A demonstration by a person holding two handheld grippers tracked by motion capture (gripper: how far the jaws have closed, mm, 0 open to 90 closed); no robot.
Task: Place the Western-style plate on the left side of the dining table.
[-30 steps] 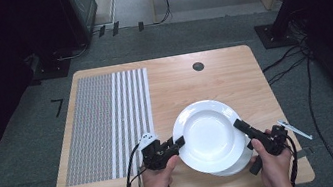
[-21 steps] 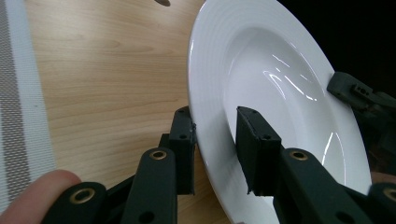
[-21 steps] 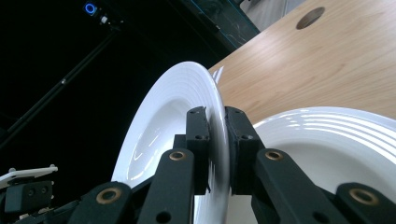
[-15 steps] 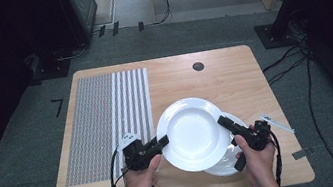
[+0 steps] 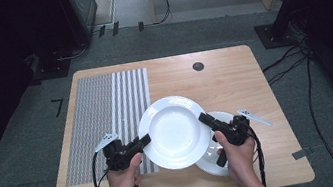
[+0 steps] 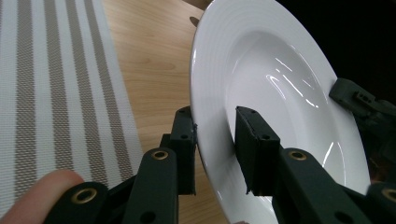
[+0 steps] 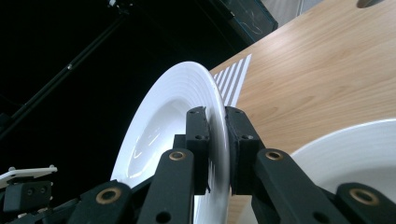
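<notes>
A white deep plate point(image 5: 175, 130) hangs just above the wooden table point(image 5: 223, 79), held by its two opposite rims. My left gripper point(image 5: 145, 140) is shut on its left rim, and the left gripper view shows that rim point(image 6: 280, 79) passing between the jaws. My right gripper point(image 5: 204, 118) is shut on the right rim, seen edge-on in the right gripper view point(image 7: 163, 121). The plate's left part overlaps the striped placemat point(image 5: 102, 114). A second white plate point(image 5: 210, 166) lies on the table under my right hand, partly covered by the held one.
The grey striped placemat point(image 6: 56, 84) covers the table's left part. A dark round hole point(image 5: 198, 66) sits near the far edge. Bare wood lies beyond the plates and to the right. Dark equipment and cables ring the table on the floor.
Both grippers have carried the top plate to the left, off the stack. The lower plate now shows at the right, and the held plate reaches over the placemat's edge.
</notes>
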